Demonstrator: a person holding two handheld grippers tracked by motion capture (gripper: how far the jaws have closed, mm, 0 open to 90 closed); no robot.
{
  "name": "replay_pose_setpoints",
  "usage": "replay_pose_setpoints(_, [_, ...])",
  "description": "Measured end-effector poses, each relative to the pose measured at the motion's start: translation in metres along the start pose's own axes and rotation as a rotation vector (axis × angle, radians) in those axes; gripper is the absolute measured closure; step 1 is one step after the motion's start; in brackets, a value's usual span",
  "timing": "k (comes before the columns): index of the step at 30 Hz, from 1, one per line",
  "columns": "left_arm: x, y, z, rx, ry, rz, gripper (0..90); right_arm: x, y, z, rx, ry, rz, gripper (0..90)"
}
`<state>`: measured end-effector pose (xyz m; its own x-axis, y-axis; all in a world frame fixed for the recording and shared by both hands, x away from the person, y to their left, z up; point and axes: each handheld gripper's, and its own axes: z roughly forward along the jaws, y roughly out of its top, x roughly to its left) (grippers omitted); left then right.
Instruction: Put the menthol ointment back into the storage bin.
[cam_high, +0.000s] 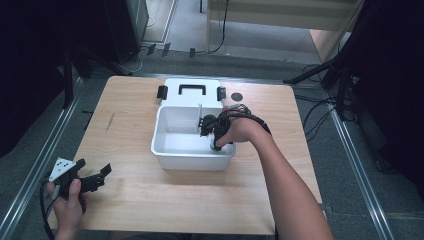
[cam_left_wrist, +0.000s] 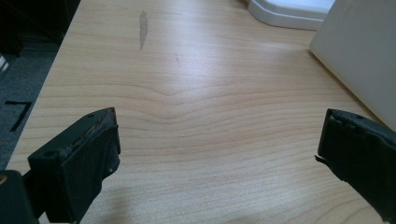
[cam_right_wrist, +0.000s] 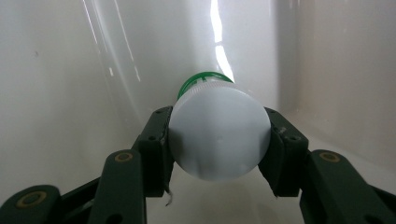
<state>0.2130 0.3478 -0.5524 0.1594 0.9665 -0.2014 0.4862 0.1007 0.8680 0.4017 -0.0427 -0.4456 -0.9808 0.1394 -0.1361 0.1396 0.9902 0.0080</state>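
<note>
A small white-capped bottle (cam_right_wrist: 219, 135) with a green ring is sitting pinched between your right gripper's (cam_right_wrist: 219, 140) jaws, low inside the white bin (cam_high: 165, 155), near its front right corner; you are probably placing or lifting it. Your left gripper (cam_high: 92, 177) is waiting wide open and empty over the wooden table (cam_high: 150, 195), well apart.

White green-ringed bottle (cam_right_wrist: 219, 135), gripped inside white bin (cam_high: 165, 150)
</note>
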Motion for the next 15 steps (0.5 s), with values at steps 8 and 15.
replay_pose_setpoints(8, [-0.0001, 0.0, 0.0, 0.0, 0.0, 0.0, 0.0, -0.001, 0.0027, 0.0009, 0.003, -0.006, 0.015, 51.2])
replay_pose_setpoints(15, [-0.0001, 0.0, 0.0001, 0.0, 0.0, 0.0, 0.0, 0.0002, 0.0036, 0.0029, 0.049, -0.025, 0.002, 51.1])
